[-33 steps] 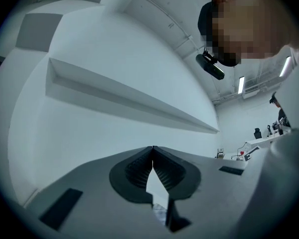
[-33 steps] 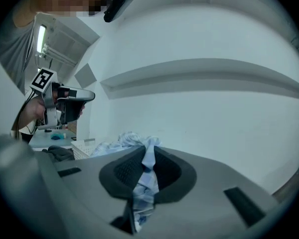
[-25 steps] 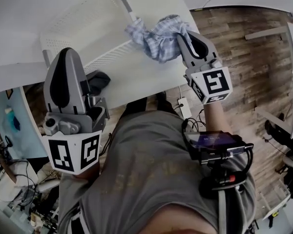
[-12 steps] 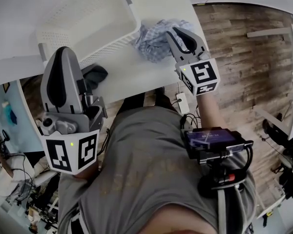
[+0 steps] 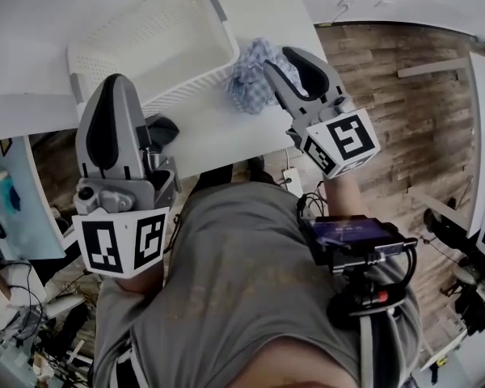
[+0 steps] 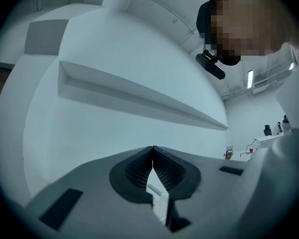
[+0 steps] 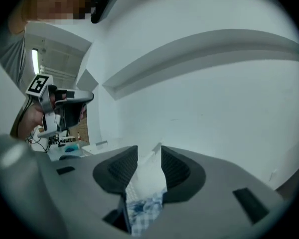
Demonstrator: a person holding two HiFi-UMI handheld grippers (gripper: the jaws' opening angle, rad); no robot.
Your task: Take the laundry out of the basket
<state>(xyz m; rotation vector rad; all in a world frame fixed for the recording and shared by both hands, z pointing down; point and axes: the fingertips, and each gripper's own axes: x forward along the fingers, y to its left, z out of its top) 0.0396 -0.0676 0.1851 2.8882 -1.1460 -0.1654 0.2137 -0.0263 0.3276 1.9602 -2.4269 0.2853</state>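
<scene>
The white lattice laundry basket [image 5: 149, 43] stands on the white table [image 5: 263, 6]. A blue checked cloth [image 5: 253, 78] lies in a heap on the table against the basket's right corner. My right gripper [image 5: 281, 59] is just right of the heap; its jaws have just been opening and now stand open, not pressing the cloth. In the right gripper view the cloth [image 7: 144, 209] shows low in the gap of that gripper [image 7: 149, 151]. My left gripper [image 5: 113, 83] is shut and empty near the table's front edge, above a dark garment [image 5: 163, 128]. Its tips [image 6: 152, 147] meet.
Wood floor [image 5: 404, 95] lies right of the table, with a power strip [image 5: 292, 180] and cables below the table's front edge. A device [image 5: 352, 237] is strapped to the person's front. Clutter and a blue surface [image 5: 12, 200] sit at the left.
The right gripper lowered the checked cloth beside the basket, opened its jaws and drew back toward the person. The cloth now rests on the table. The left gripper stayed shut and hardly moved.
</scene>
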